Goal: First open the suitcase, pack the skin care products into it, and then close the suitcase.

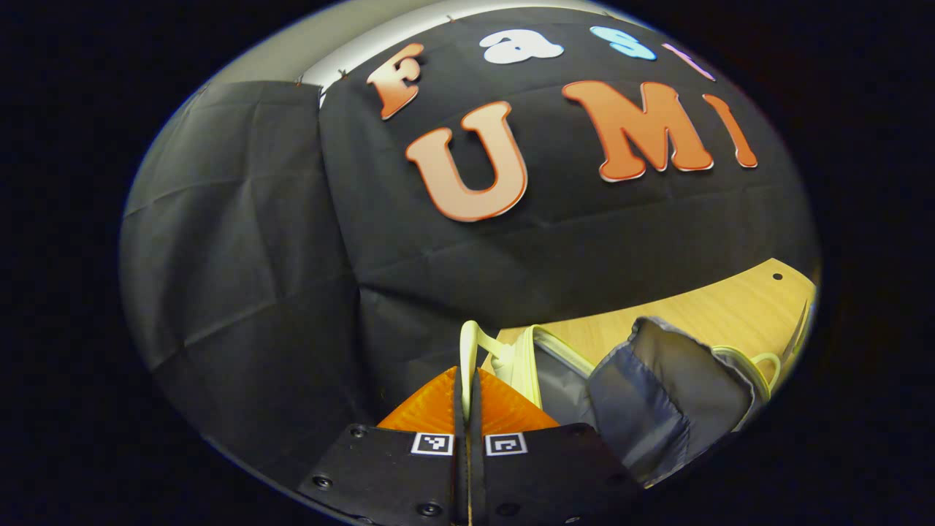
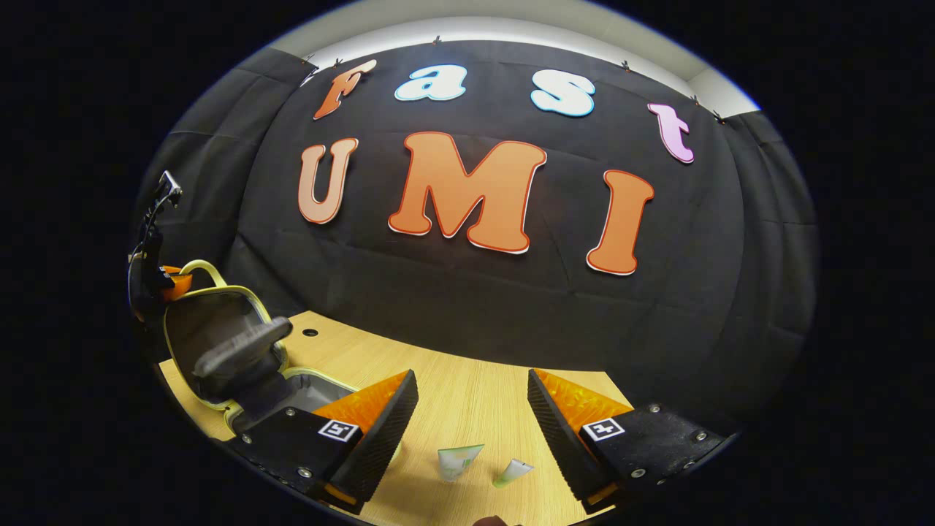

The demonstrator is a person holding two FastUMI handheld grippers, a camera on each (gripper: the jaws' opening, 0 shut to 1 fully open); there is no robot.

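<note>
1. My left gripper [image 1: 467, 398] has its orange fingers pressed together on the pale yellow handle [image 1: 470, 343] of the suitcase lid [image 1: 661, 380]. The handle loop pokes up from between the fingertips.
2. In the left gripper view, the lid's grey lining sags in folds to the right of my fingers. Its yellow rim [image 1: 544, 351] runs alongside.
3. In the right gripper view, the suitcase [image 2: 219, 343] sits at the left end of the wooden table [image 2: 467, 387]. Its lid is raised and tilted back, with the dark lining facing me.
4. There my left gripper [image 2: 172, 281] shows as a bit of orange at the top edge of that lid, beside the yellow handle [image 2: 208, 272].
5. The open lower half of the case, grey inside [image 2: 318, 391], lies just behind my right gripper's left finger.
6. My right gripper [image 2: 471, 405] is spread wide and holds nothing. It hangs above the table.
7. Two skin care tubes [image 2: 459, 460] lie on the wood low between its fingers. They sit side by side, close but apart, to the right of the suitcase. Both are pale with green markings.
</note>
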